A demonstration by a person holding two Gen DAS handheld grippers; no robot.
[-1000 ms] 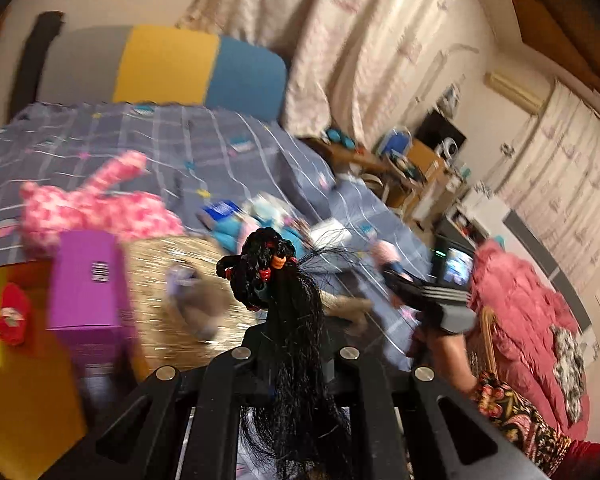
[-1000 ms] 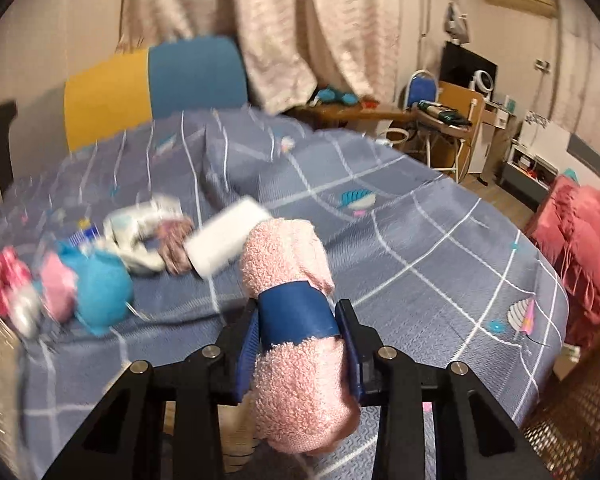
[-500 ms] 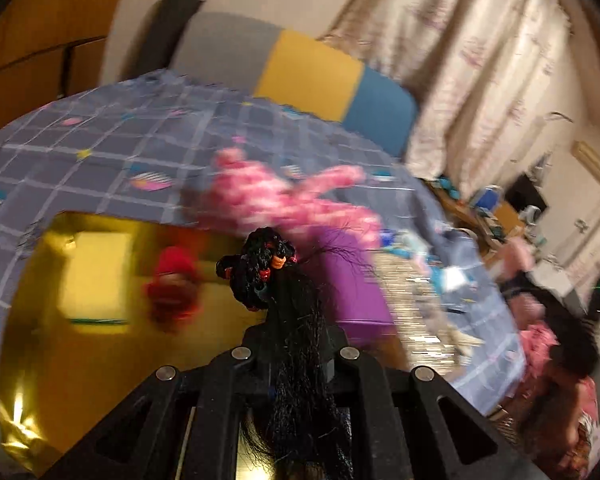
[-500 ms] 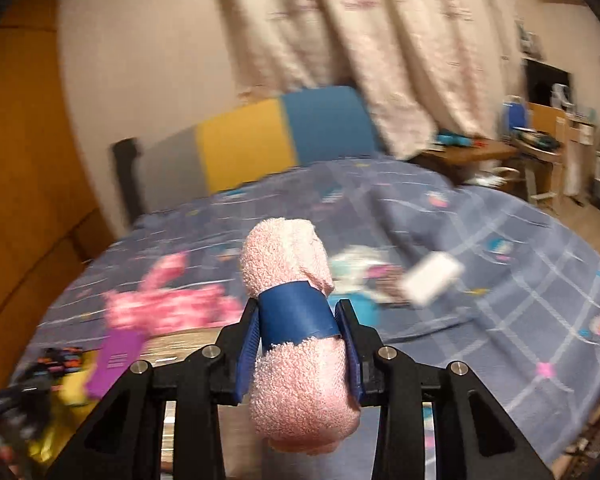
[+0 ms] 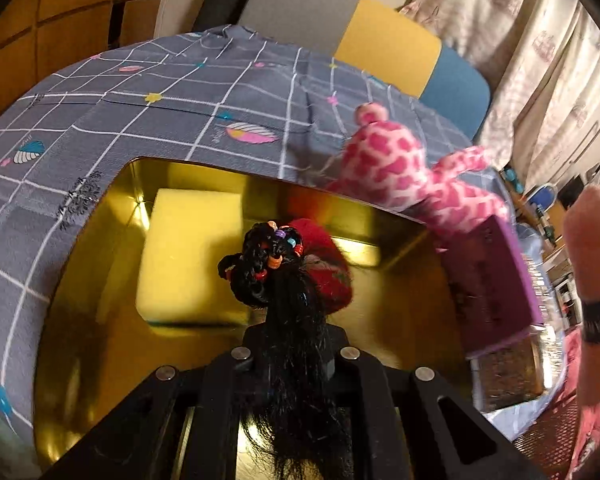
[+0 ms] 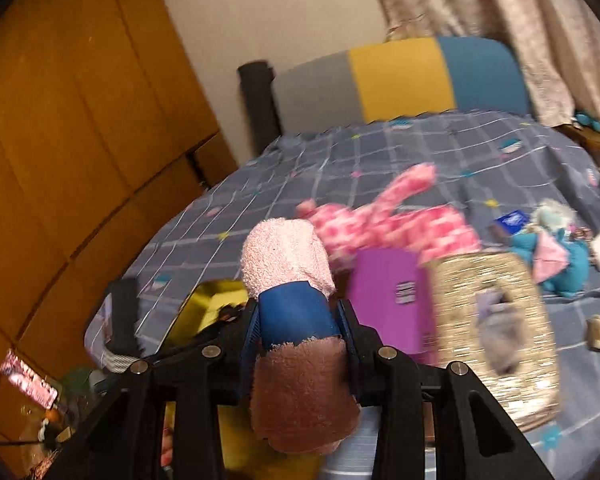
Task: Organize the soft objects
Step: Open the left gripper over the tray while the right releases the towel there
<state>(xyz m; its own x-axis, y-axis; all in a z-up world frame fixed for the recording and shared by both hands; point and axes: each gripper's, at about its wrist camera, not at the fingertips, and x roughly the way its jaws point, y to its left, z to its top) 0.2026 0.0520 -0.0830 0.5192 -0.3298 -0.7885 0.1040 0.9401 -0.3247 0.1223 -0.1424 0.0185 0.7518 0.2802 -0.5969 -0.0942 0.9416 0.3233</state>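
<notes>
The left gripper [image 5: 288, 332] is clamped on a black hairpiece [image 5: 276, 280] with coloured beads, holding it over the gold tray [image 5: 100, 248], which rests on the bed [image 5: 180, 92]. Inside the tray lie a yellow sponge [image 5: 188, 256] and a red plush [image 5: 328, 276], the plush directly under the hairpiece. The right gripper [image 6: 300, 320] is clamped on a rolled pink towel [image 6: 288, 256], gripping its blue band, and hangs just above the tray's near corner, with the purple box [image 6: 388, 300] and woven basket [image 6: 492, 332] to the tray's right and the pink giraffe [image 6: 384, 220] beyond it. The likeliest trouble is tangling: loose strands trail back over the left fingers, so when the jaws open the hairpiece may cling to them and be dragged back out instead of dropping into the tray. Both grippers converge on the same tray, so they could knock together if they go in at once. The towel is held only at the band; a jolt could slide the roll out, or it could unroll on landing. A drop too near the rim could spill onto the bed.
</notes>
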